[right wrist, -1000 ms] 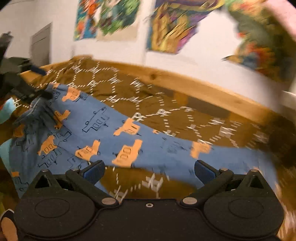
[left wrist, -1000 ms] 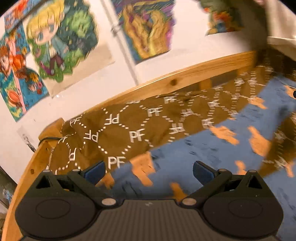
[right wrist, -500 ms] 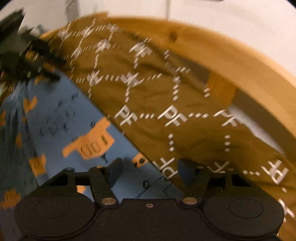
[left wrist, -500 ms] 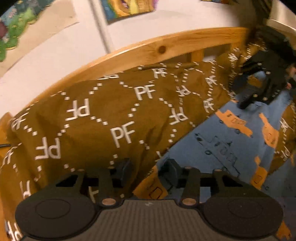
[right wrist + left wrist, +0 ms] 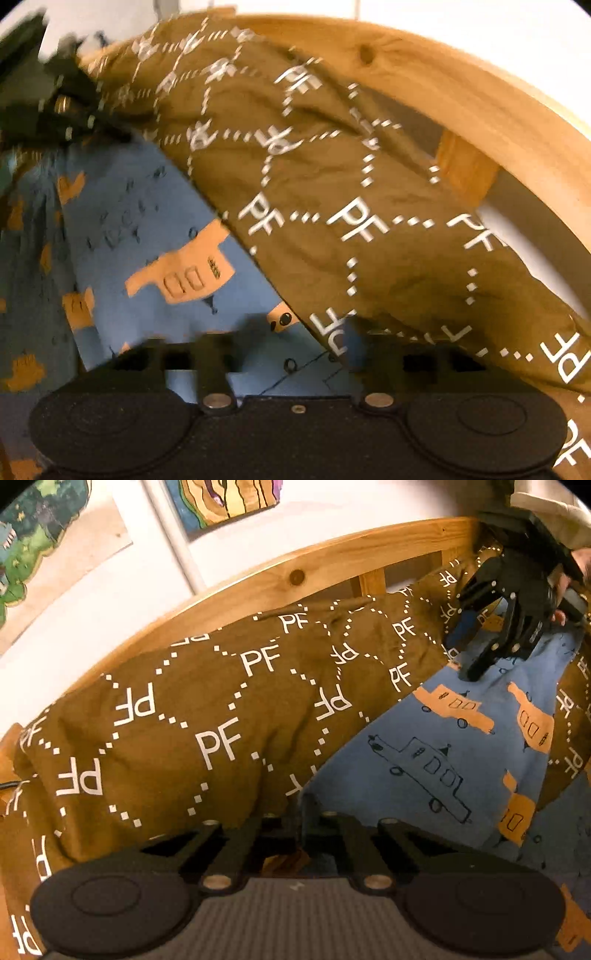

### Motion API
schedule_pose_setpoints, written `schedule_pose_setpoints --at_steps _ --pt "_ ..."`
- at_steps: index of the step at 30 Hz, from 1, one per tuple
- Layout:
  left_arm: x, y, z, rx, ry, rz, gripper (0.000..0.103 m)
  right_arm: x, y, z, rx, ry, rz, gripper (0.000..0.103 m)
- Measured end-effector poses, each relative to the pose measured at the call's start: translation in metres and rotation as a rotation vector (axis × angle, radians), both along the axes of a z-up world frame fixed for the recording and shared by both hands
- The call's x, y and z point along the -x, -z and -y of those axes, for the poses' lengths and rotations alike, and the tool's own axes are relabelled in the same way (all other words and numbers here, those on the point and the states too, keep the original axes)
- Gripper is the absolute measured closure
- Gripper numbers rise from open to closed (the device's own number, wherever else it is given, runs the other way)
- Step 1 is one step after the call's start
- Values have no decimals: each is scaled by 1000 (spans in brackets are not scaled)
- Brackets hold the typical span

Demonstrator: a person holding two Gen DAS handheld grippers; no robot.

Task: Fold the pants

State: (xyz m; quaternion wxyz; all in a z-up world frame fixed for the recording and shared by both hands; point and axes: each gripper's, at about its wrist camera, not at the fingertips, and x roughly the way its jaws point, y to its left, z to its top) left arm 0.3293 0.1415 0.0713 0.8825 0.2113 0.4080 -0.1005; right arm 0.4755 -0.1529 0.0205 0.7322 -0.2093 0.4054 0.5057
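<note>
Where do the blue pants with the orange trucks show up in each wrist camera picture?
Left wrist: the pants fill the lower right, reaching the left gripper.
Right wrist: the pants fill the lower left.
Shared landmark: the brown blanket along their edge.

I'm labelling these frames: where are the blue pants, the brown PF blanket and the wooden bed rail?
blue pants (image 5: 424,771), left wrist view, on the outlined car print.
brown PF blanket (image 5: 218,744), left wrist view, on a PF letter.
wooden bed rail (image 5: 461,92), right wrist view, on its curved top board.
</note>
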Motion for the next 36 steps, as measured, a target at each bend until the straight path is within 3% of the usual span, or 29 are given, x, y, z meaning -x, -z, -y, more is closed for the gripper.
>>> schedule_pose_setpoints --at_steps 3,6,7,8,9,10,11,17,22,26,30,31,33,35,36 --pt "5 2 1 -8 -13 25 102 -10 3 0 -28 -31 -104 38" --pt "8 4 2 -12 -21 47 102 -7 12 -13 28 -54 -74 44" --pt "10 4 2 -15 -24 59 102 -5 11 -12 31 -45 -55 55" --pt "13 3 3 -16 -25 77 102 -3 10 -13 30 -34 -30 77" --pt "15 2 3 -15 -26 96 103 -1 11 -14 34 -26 -5 90" --pt "18 0 4 -11 -30 114 103 3 10 -14 42 -18 25 101" --pt "20 -1 4 -6 -32 132 102 10 10 -14 44 -17 68 103" --pt "42 -3 1 12 -66 254 103 58 6 -29 66 -29 292 103" --pt "40 -14 7 -41 -69 362 103 55 -20 -29 15 92 482 103" --pt "19 -8 1 -43 -136 358 103 45 -34 -38 -21 160 603 103" --pt "4 9 -11 -16 -163 277 101 33 -16 -58 18 133 575 103" --pt "4 11 -16 8 -159 268 95 31 -10 -60 32 115 551 101" --pt "7 8 -29 72 -149 258 88 31 -5 -59 16 109 521 87" --pt "12 1 -45 150 -168 251 58 29 -10 -55 -20 110 479 68" --pt "14 -3 -54 198 -169 249 54 27 -15 -51 -49 98 461 64"
